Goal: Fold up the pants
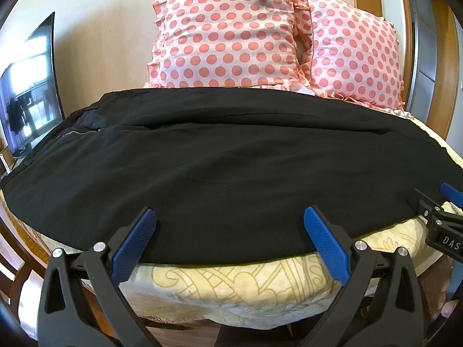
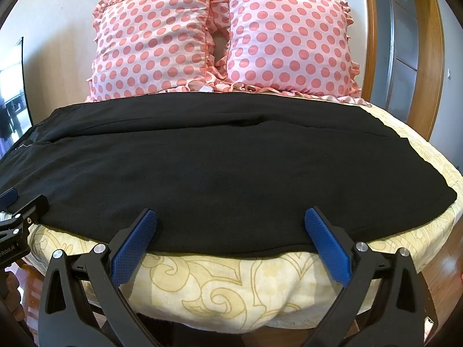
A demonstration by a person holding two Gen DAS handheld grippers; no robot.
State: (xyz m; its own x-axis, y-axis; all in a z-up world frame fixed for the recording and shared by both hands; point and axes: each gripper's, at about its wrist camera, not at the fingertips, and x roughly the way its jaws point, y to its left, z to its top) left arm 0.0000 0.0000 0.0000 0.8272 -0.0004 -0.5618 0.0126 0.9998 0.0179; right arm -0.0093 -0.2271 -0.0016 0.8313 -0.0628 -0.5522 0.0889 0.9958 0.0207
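Black pants lie flat across the bed, folded lengthwise, with the zipper and waist at the left; they also show in the right wrist view. My left gripper is open, its blue pads over the pants' near edge, holding nothing. My right gripper is open over the near edge further right, empty. The right gripper also shows at the right edge of the left wrist view. The left gripper shows at the left edge of the right wrist view.
The bed has a cream patterned cover. Two pink polka-dot pillows stand against the wall behind the pants. A TV screen is at the left. A wooden door frame is at the right.
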